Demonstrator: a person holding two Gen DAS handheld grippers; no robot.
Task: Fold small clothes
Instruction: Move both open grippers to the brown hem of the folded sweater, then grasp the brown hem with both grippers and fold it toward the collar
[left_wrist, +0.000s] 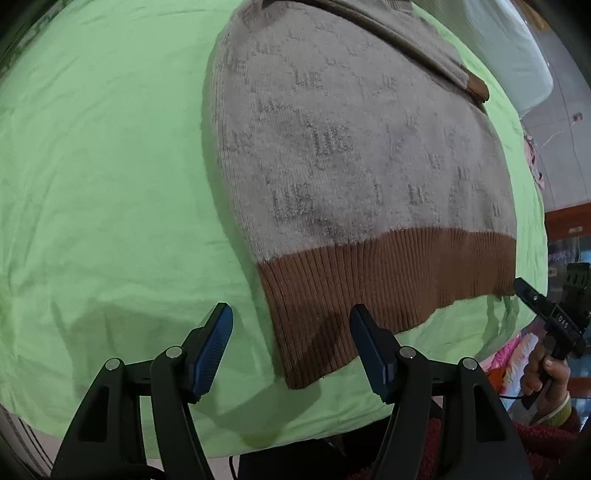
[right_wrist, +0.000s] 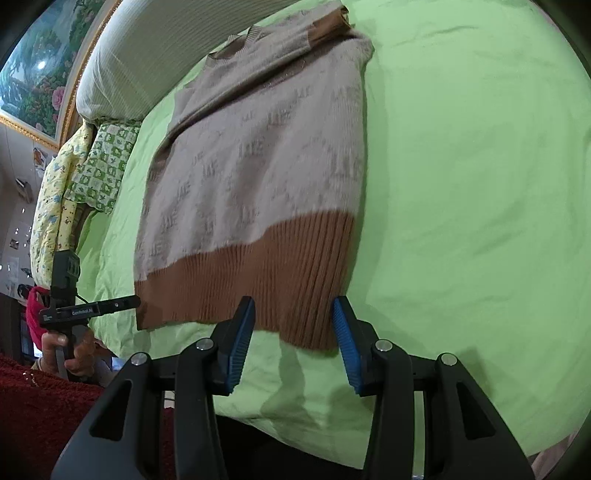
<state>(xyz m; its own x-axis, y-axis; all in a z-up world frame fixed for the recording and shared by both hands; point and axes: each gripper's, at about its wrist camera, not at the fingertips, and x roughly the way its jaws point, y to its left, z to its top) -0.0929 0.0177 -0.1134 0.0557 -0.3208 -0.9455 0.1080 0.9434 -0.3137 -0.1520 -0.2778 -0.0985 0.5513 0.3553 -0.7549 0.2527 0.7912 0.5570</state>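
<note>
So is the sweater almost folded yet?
Partly. The sweater lies flat on the green sheet, with its sleeves already folded in across the top. Right now the left tongs and right tongs are open at the brown hem, gripping nothing. Folding the bottom up toward the collar is likely left.

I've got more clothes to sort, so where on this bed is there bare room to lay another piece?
Bare green sheet spreads wide on one side of the sweater. The other side is a narrower strip, crowded by the quilts.
</note>
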